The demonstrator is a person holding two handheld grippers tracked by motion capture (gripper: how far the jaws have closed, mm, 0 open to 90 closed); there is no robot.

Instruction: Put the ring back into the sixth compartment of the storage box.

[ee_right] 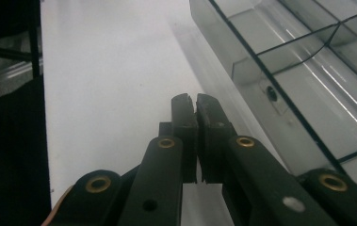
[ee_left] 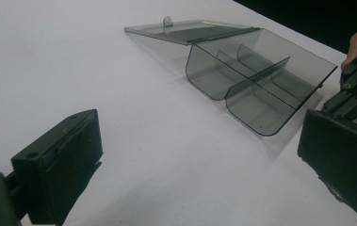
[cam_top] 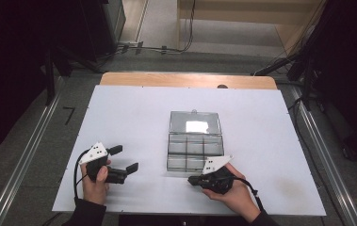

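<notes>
The clear box (cam_top: 195,149) lies open and empty on the bench (cam_top: 129,122). My right claw (ee_right: 195,101) is shut on nothing, my left claw (cam_top: 125,159) wide open, empty.

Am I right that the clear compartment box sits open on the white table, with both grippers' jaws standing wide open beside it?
Not quite. The box is open on the table, and the left gripper is open, but the right gripper is shut on nothing, as the right gripper view shows.
</notes>
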